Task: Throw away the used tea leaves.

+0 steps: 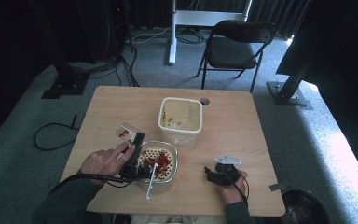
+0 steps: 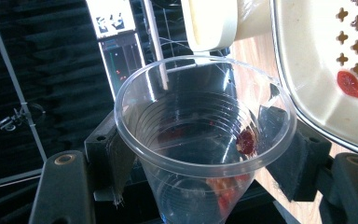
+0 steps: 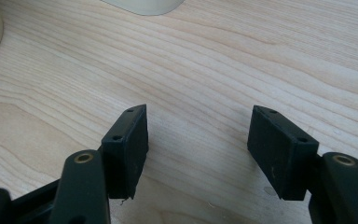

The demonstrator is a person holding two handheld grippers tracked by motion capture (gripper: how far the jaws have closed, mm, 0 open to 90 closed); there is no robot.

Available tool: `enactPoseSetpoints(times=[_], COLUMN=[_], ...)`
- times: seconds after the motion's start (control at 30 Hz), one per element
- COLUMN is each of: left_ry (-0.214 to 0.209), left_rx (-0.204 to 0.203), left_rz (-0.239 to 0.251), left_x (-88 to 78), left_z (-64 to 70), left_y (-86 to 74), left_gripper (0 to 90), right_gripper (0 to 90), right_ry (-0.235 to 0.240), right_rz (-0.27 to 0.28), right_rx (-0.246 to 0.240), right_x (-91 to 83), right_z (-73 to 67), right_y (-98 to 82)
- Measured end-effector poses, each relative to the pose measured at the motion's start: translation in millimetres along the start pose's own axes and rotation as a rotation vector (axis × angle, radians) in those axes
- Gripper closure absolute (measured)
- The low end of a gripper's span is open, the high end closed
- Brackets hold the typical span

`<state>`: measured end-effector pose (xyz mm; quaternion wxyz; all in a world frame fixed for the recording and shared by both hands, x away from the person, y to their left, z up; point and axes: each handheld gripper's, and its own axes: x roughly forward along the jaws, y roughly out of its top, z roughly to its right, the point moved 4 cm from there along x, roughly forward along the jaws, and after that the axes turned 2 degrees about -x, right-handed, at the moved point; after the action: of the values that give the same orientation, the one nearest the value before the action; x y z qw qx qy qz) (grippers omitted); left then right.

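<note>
The left claw [image 2: 200, 154] grips a clear ribbed plastic cup [image 2: 200, 135] by its sides, tilted, with red pieces inside; the cup sits just beside the rim of a cream perforated strainer basin [image 1: 173, 154] holding red pieces. The right claw [image 3: 198, 149] rests above the bare light wooden worktop [image 3: 205, 70], jaws apart and empty; a cream rectangular bin [image 1: 181, 115] stands behind.

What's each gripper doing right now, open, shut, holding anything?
Left gripper: shut on the clear plastic cup, tipped beside the cream perforated strainer.
Right gripper: open, holding nothing, over the bare wooden table.
</note>
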<state>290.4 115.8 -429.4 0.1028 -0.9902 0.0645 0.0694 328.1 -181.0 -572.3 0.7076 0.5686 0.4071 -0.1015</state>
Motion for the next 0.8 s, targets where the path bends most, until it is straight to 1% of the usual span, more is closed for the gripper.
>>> enactPoseSetpoints(times=[0.3,0.57,0.7,0.8], left_ry=[0.003,0.017,0.014,0.019], left_rx=[0.027,0.053,0.058,0.051], left_rz=[-0.004,-0.009,-0.009,-0.011], left_x=[1.4,1.9,1.8,1.9], left_z=[1.1,1.3,2.2,2.2], left_y=[-0.8,-1.0,-1.2,-1.1], left_gripper=[31.7,31.7,31.7,31.7], right_gripper=[36.9,36.9,36.9,36.9], right_ry=[0.000,-0.002,-0.001,0.000], right_rz=[0.000,0.002,0.001,0.002], right_rx=[0.000,0.000,0.001,0.000], right_x=[0.3,0.4,0.4,0.4], right_z=[0.0,-0.2,-0.2,-0.1], right_y=[0.2,0.1,0.1,0.1])
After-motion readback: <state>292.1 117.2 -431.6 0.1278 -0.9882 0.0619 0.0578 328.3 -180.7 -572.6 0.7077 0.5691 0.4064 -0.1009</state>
